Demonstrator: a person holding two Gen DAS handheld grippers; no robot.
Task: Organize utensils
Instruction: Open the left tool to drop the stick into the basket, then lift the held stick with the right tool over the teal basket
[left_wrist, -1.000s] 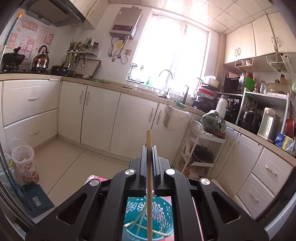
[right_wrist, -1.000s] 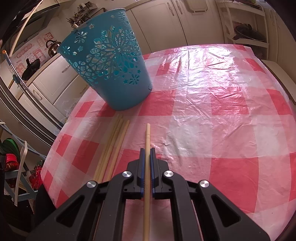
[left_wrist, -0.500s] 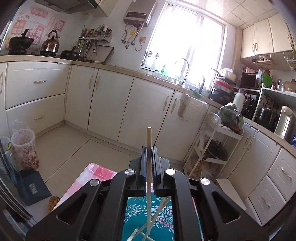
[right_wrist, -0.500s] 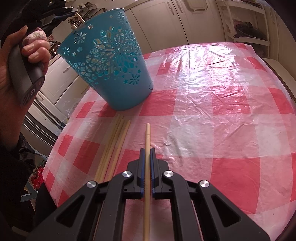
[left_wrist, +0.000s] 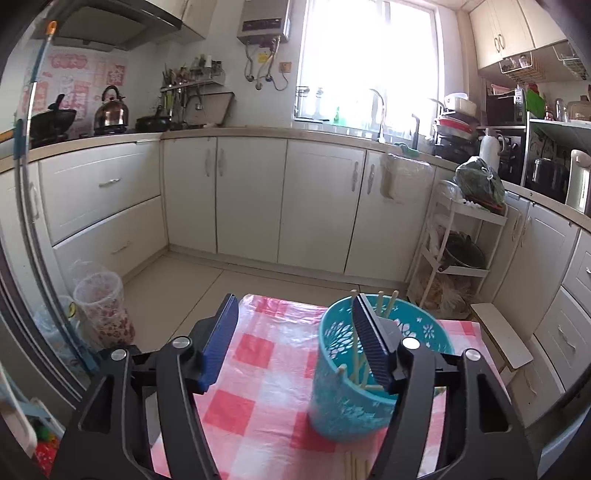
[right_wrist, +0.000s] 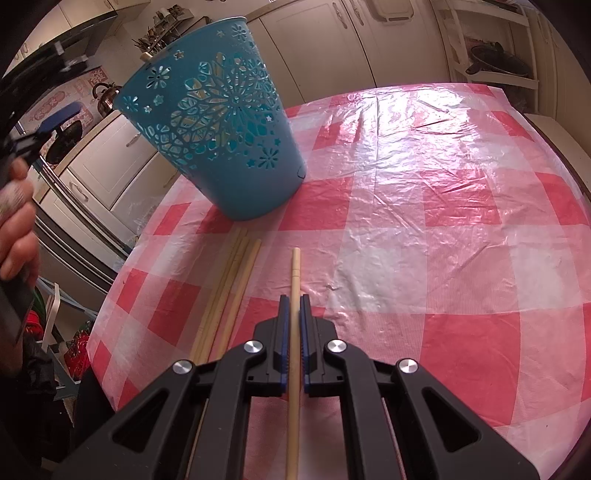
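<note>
A teal perforated basket (left_wrist: 347, 402) (right_wrist: 221, 140) stands on the red-and-white checked tablecloth (right_wrist: 424, 221). Several pale wooden chopsticks (left_wrist: 360, 363) lean inside it. My left gripper (left_wrist: 295, 317) hangs above the basket's left side with its jaws opening; nothing is between them, and its right finger overlaps the basket's rim. My right gripper (right_wrist: 291, 299) is shut on one chopstick (right_wrist: 294, 280) that points toward the basket, low over the cloth. Three more chopsticks (right_wrist: 231, 284) lie side by side on the cloth just left of it.
White kitchen cabinets (left_wrist: 251, 195) and a tiled floor lie beyond the table's far edge. A patterned bin (left_wrist: 101, 310) stands on the floor at the left. A white rack (left_wrist: 461, 258) stands at the right. A hand (right_wrist: 14, 229) holds the left gripper at the right wrist view's left edge.
The left gripper has dropped lower, let its chopstick go into the basket and spread its jaws. The right gripper has kept still with its chopstick.
</note>
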